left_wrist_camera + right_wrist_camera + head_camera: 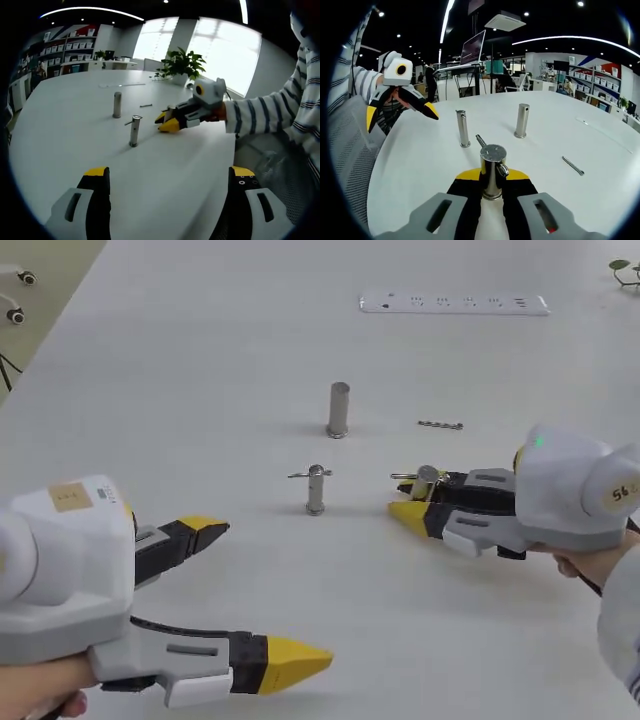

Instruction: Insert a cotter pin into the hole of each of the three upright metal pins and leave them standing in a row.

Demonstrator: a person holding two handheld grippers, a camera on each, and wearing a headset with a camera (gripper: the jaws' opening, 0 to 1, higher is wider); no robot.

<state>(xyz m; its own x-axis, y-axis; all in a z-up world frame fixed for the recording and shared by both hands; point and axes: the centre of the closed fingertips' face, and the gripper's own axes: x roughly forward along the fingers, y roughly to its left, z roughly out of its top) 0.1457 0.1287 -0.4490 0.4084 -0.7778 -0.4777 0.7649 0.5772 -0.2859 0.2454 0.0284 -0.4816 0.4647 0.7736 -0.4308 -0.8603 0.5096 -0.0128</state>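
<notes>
Three metal pins are on the white table. The far pin (pixel 339 408) (pixel 522 120) (pixel 117 104) stands upright with an empty hole. Nearer to me, the middle pin (pixel 316 488) (pixel 463 128) (pixel 134 131) stands with a cotter pin through its head. My right gripper (pixel 410 498) (pixel 493 176) (pixel 170 122) is shut on the third pin (pixel 428 479) (pixel 493 167), which is upright and has a cotter pin through it. A loose cotter pin (pixel 440 425) (pixel 573 165) (pixel 146 105) lies flat right of the far pin. My left gripper (pixel 277 590) (pixel 169 172) is open and holds nothing, low at the near left.
A white power strip (pixel 453 304) lies at the far side of the table. A potted plant (pixel 182 62) stands beyond the table's far edge. A person's striped sleeve (pixel 265 120) reaches in behind the right gripper.
</notes>
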